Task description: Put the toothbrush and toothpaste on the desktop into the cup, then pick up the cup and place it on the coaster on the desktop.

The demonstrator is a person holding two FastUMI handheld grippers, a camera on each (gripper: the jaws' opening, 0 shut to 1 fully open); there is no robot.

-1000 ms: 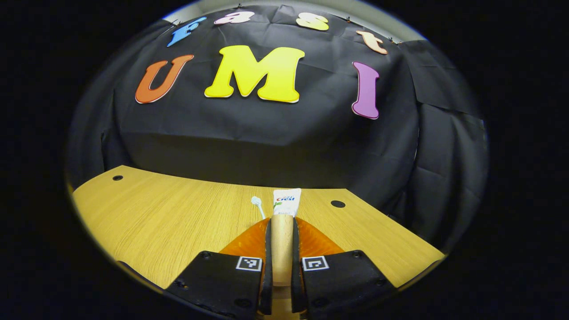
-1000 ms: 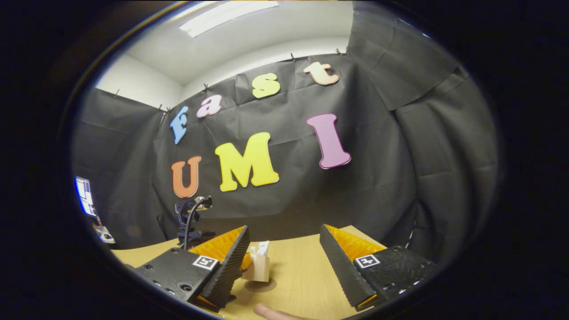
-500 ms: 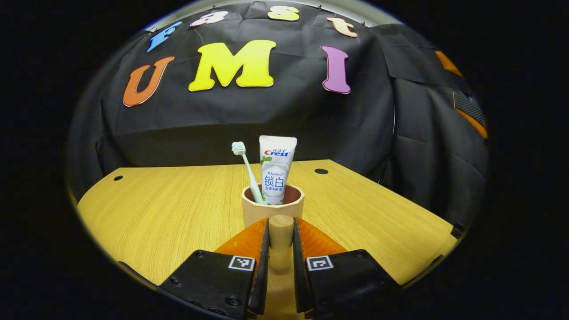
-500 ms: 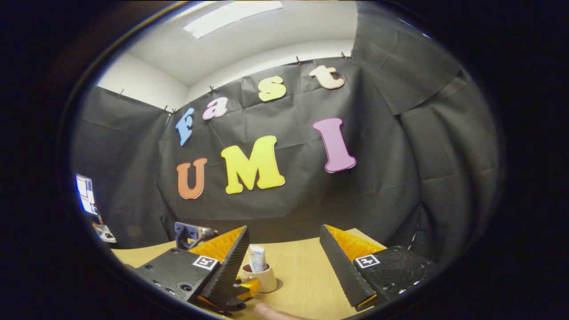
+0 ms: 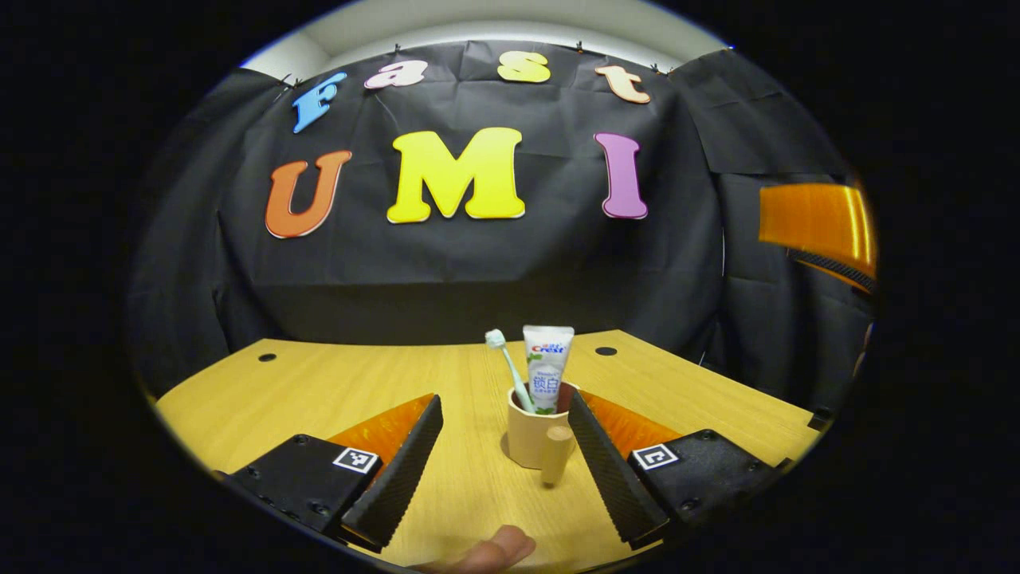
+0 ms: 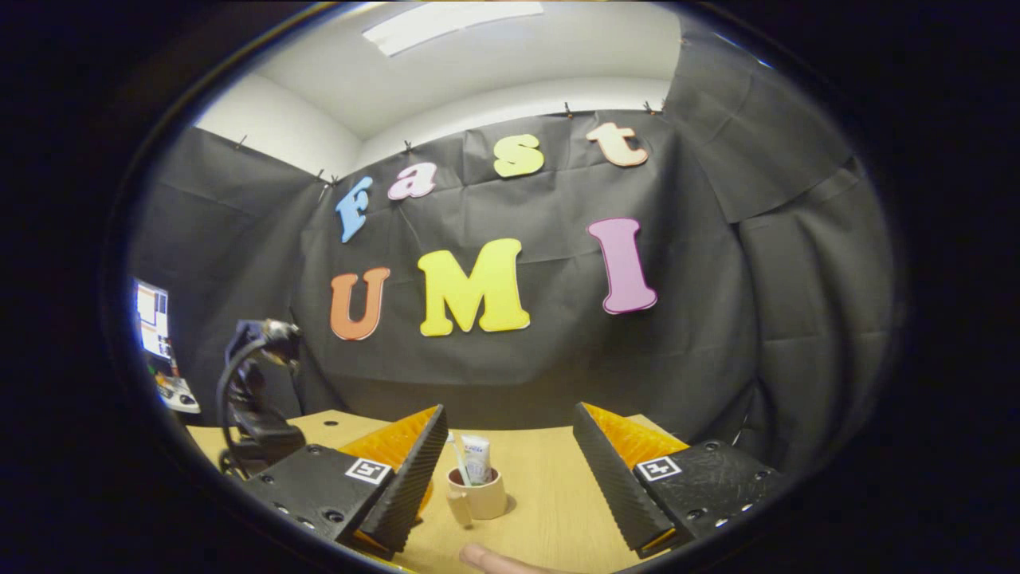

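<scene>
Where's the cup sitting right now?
In the left gripper view the cup stands upright on the desktop, between the open left tool's fingers, toothbrush and toothpaste inside.

left gripper (image 5: 504,446): black screwed mounts, square tags | right gripper (image 6: 510,456): same, ribbed wedge fingers (image 6: 414,470)

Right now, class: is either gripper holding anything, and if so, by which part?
Nothing is held. The left gripper and right gripper are both open; the cup stands free on the desktop.
</scene>
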